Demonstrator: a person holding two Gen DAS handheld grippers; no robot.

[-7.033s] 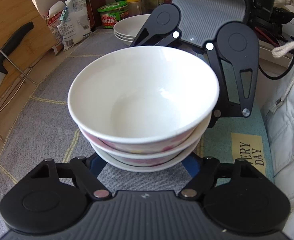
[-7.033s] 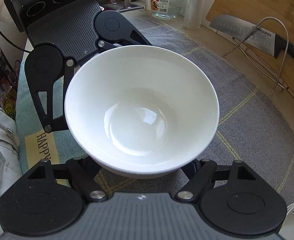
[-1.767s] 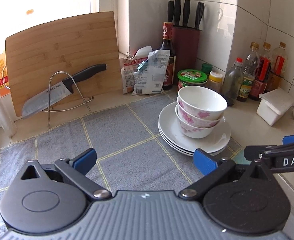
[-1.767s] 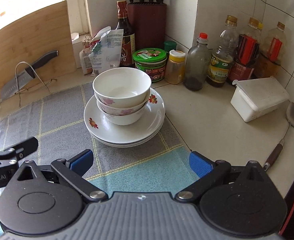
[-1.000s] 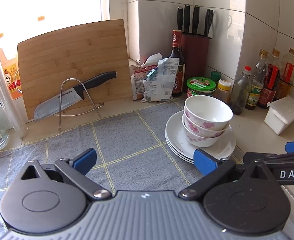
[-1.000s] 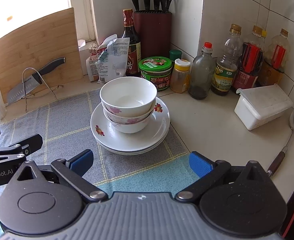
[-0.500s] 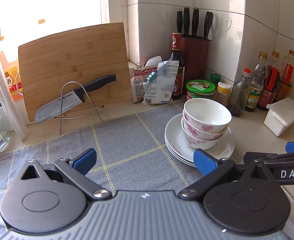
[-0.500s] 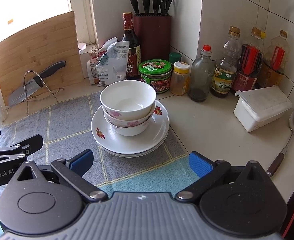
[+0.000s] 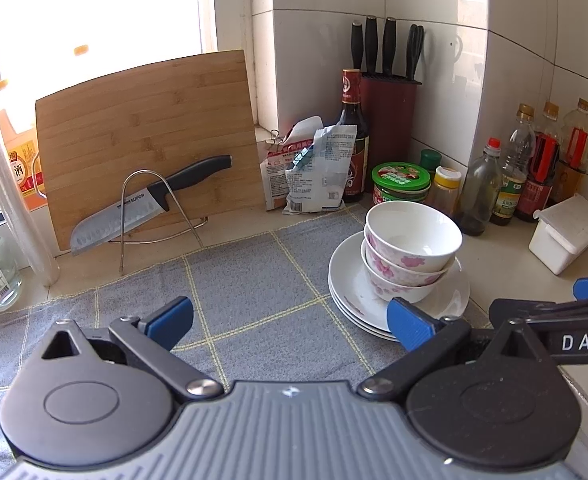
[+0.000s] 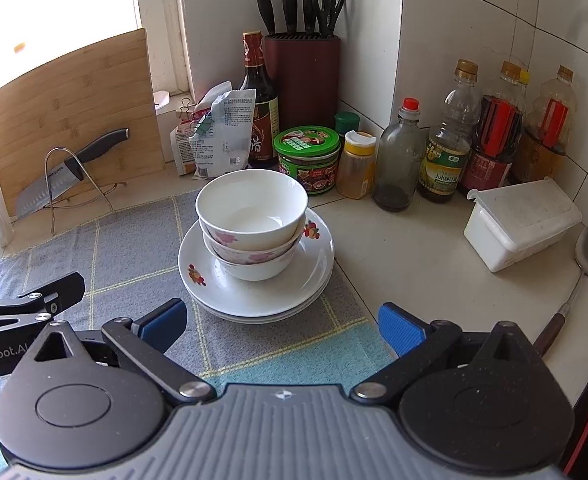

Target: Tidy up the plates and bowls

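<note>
I pull both hand-held grippers, left (image 9: 290, 316) and right (image 10: 282, 322), back, released, empty; bowls (image 10: 252, 220) now stacked on plates (image 10: 254, 292). Task looks done.

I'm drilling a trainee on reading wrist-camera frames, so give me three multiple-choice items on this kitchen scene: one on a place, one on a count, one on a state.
1. Where does the stack of bowls sit?
A. on the stack of plates
B. on the cutting board
C. inside the white box

2. How many bowls are nested?
A. one
B. three
C. five

3. How do the left gripper and right gripper stand?
A. both shut on a bowl
B. one open, one shut
C. both open and empty

Answers:
1. A: the lowest bowl rests on the top plate.
2. B: three bowl bodies show, one inside another.
3. C: each pair of blue pads is spread wide, with nothing between.
</note>
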